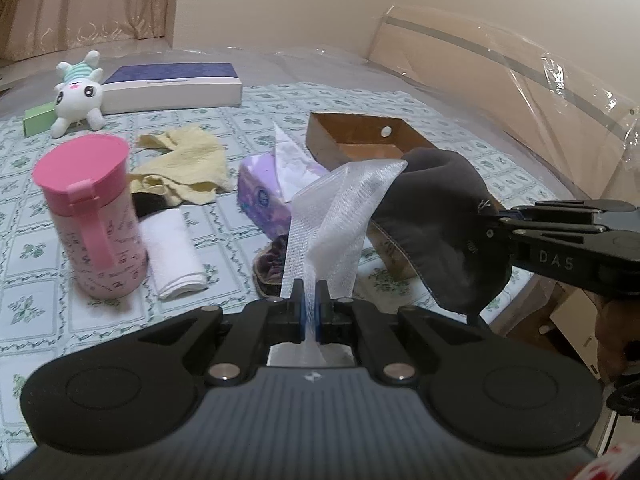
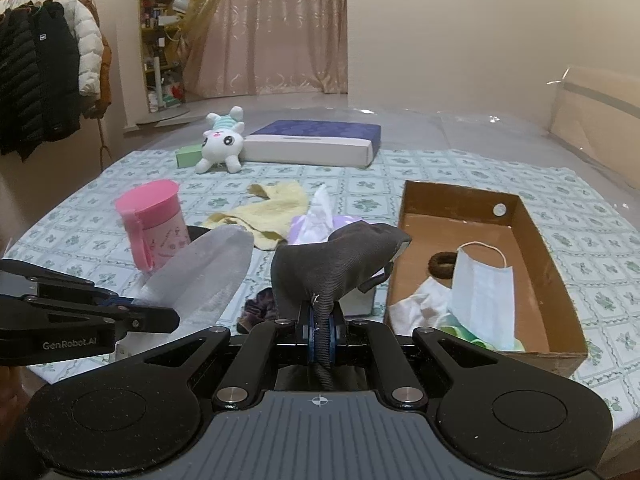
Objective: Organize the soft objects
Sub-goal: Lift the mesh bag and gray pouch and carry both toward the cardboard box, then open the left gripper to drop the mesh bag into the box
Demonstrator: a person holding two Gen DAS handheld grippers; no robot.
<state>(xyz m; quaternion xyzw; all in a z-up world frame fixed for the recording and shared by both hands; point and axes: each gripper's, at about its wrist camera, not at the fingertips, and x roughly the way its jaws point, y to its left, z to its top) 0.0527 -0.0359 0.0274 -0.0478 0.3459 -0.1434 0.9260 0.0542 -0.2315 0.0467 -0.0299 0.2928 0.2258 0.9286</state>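
Grey cloth (image 2: 340, 264) pinched in right jaws, white mesh (image 1: 336, 216) clamped in left jaws, pink cup (image 1: 90, 216) beside, cardboard box (image 2: 560, 280) near

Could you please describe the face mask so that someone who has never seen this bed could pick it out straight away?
Start at the open brown cardboard box lying on the patterned bedspread, on the right in the right wrist view. The face mask lies inside it toward the near end, beside crumpled white cloth and a brown hair tie. It is the only pale blue pleated rectangle, with a thin ear loop arching over its top.
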